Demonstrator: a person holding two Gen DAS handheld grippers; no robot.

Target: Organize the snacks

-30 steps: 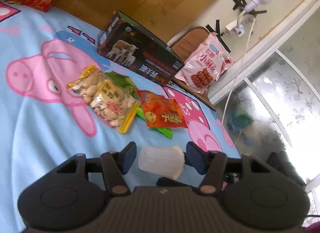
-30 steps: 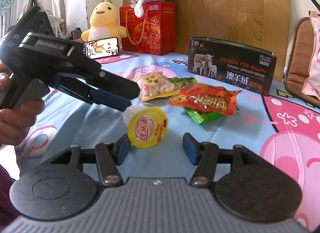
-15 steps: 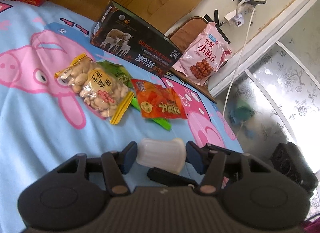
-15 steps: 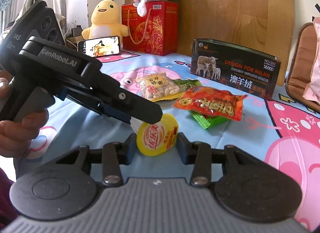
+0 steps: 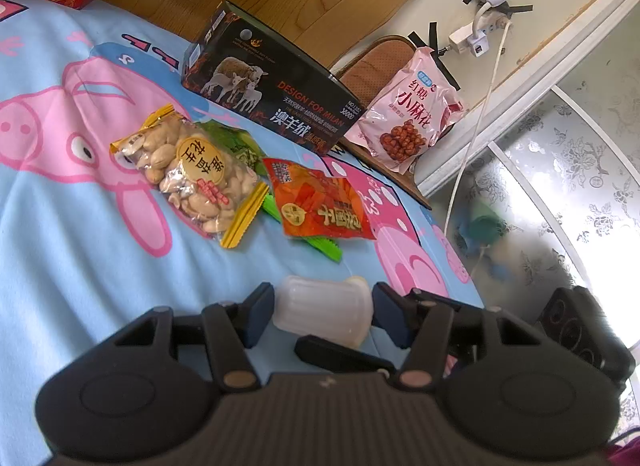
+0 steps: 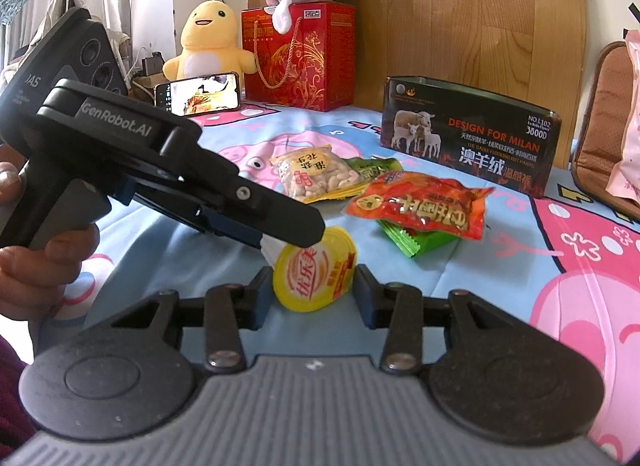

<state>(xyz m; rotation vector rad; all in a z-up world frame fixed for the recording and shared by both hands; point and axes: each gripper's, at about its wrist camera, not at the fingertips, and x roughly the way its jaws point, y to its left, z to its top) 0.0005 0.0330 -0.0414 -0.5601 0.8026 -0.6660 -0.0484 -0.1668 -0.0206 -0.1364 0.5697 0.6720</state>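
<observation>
Cartoon-pig bedsheet everywhere. Left wrist view: left gripper jaws clamped on the jelly cup, ribbed body, light and squashy. Right wrist view: right gripper jaws hug its yellow lid end; I'd grip the rim gently.

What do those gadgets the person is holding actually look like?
Both are matte black plastic pistol-grip tools. The left gripper and right gripper each end in two fingers with dark blue pads, above round ribbed housings. The left one's side reads GenRobot.AI in pale letters. No cables show.
</observation>
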